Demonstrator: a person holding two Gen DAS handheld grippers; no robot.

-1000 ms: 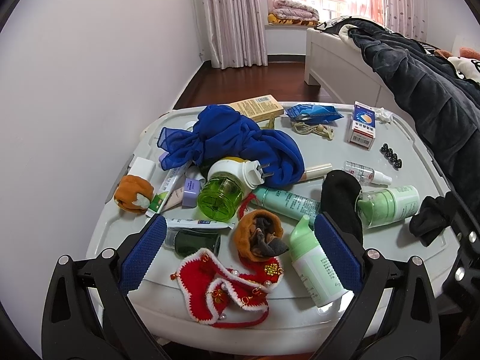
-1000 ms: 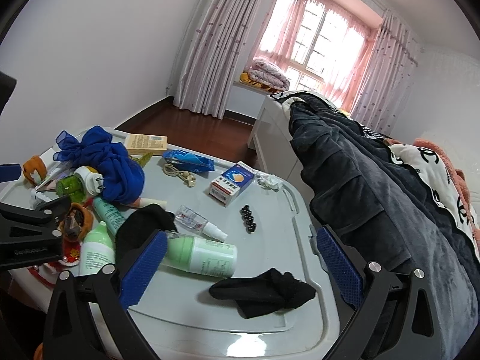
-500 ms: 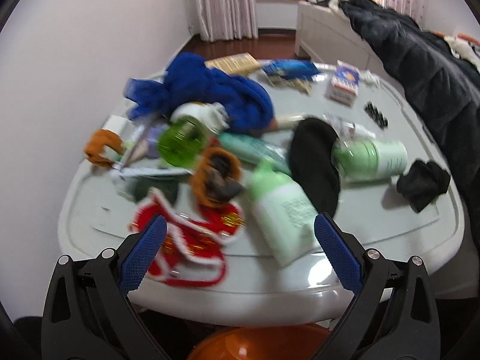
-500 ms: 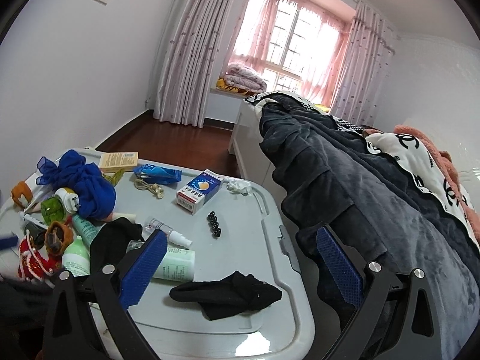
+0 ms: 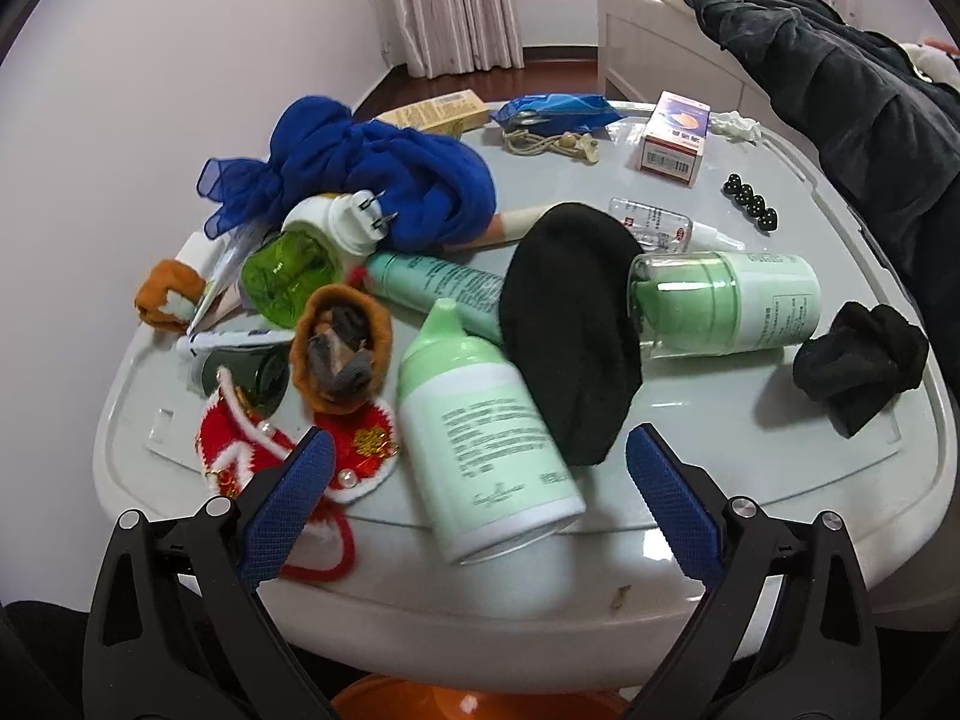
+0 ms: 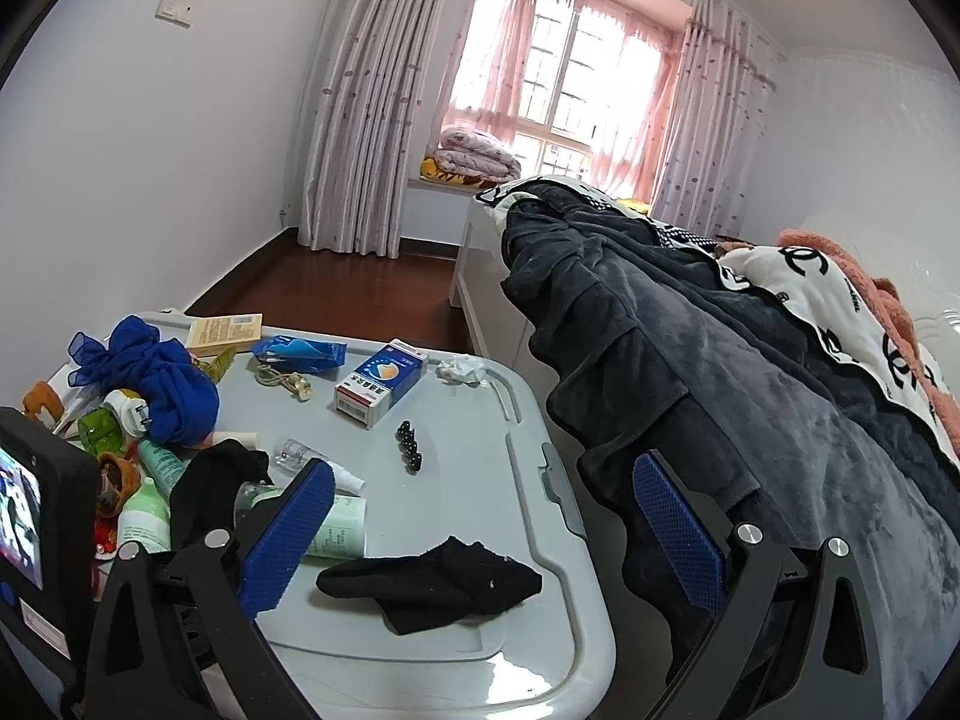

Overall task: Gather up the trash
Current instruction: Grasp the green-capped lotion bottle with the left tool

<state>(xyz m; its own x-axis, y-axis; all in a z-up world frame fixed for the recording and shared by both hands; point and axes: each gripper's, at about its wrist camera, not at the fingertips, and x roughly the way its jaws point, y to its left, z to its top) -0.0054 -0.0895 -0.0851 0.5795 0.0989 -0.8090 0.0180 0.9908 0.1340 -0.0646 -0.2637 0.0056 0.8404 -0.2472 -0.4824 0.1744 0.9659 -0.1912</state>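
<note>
Since half a second ago the left gripper [image 5: 474, 492] has drawn closer to the clutter, so the pale green bottle [image 5: 486, 444] now lies between its spread fingers, its flat base toward the camera and its cap pointing away; neither blue pad touches it. Draped over that bottle's right shoulder is a black sock [image 5: 570, 324], which also covers the clear cap end of a second green bottle [image 5: 729, 306] lying on its side beyond the right finger. Just past the left fingertip sits a red knitted ornament [image 5: 252, 450], with a brown knitted pouch [image 5: 342, 348] touching its far edge. Further out are a green plug-in device [image 5: 300, 270] and a blue scarf [image 5: 384, 174] heaped behind it. A small crumpled white tissue [image 5: 735, 126] lies at the far edge of the grey lid [image 5: 690, 420], just beside a medicine box [image 5: 675, 138].

Through the right wrist camera, the right gripper [image 6: 480, 516] hangs with its fingers wide apart and nothing between them. Another black sock [image 6: 432, 585] lies on the lid just ahead of the gap, nearer the left finger. Beyond it are a row of small black beads [image 6: 410, 447]. The right finger stands over a dark blanket [image 6: 690, 360] on the bed.
</note>
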